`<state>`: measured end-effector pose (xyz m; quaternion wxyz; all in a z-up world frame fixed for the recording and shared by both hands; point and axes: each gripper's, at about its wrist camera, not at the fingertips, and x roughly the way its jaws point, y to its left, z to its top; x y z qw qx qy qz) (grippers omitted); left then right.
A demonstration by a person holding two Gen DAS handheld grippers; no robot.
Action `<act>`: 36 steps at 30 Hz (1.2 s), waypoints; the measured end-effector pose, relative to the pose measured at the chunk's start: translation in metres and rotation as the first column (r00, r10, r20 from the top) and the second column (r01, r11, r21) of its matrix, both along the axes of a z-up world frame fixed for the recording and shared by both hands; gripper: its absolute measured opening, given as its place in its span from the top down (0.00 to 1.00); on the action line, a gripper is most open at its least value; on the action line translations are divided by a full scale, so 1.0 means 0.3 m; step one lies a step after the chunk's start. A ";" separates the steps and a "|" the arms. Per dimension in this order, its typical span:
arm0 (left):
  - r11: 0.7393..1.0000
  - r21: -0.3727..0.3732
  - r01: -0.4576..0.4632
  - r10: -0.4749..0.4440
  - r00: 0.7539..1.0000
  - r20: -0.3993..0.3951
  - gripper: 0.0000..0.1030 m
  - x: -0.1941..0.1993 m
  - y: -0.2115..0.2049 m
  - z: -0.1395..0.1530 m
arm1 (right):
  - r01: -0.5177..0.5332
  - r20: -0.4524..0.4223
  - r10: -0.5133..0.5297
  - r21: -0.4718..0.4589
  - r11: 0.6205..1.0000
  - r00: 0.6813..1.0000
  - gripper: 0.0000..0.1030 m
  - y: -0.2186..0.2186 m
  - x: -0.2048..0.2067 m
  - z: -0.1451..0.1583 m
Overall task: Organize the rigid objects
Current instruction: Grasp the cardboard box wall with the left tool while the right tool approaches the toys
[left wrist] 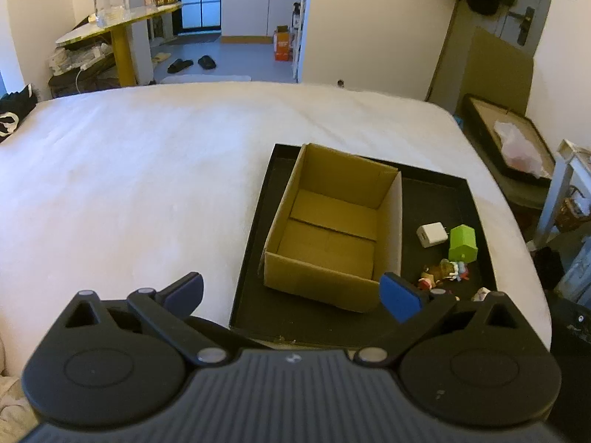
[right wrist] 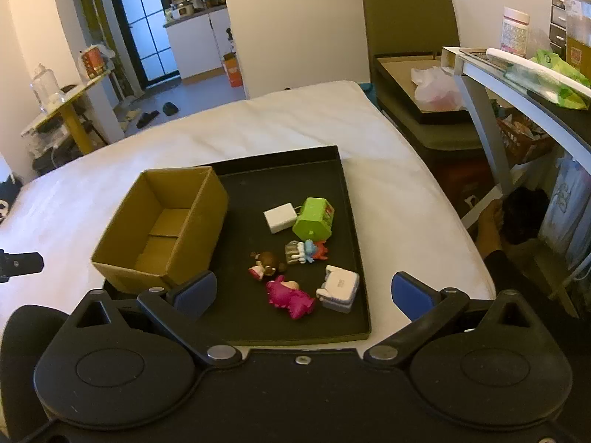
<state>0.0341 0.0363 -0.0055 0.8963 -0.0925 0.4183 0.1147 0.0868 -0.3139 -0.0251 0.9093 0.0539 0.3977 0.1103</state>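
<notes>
Toys (right wrist: 291, 291) scattered beside empty box (right wrist: 159, 229) — grippers seemingly idle.

Your left tongs (left wrist: 291, 297) were spread wide with nothing between the blue pads (left wrist: 400, 297). Your right tongs (right wrist: 304, 293) were likewise wide apart and empty, both held level and pointing forward.

2 wrist views, forward-down, sharing tray (left wrist: 436, 192)
</notes>
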 end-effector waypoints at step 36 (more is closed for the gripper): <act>0.997 -0.015 -0.072 0.069 0.989 -0.131 0.26 0.264 0.168 -0.213 | 0.090 -0.173 -0.070 0.111 0.990 0.982 0.43 -0.103 0.192 -0.250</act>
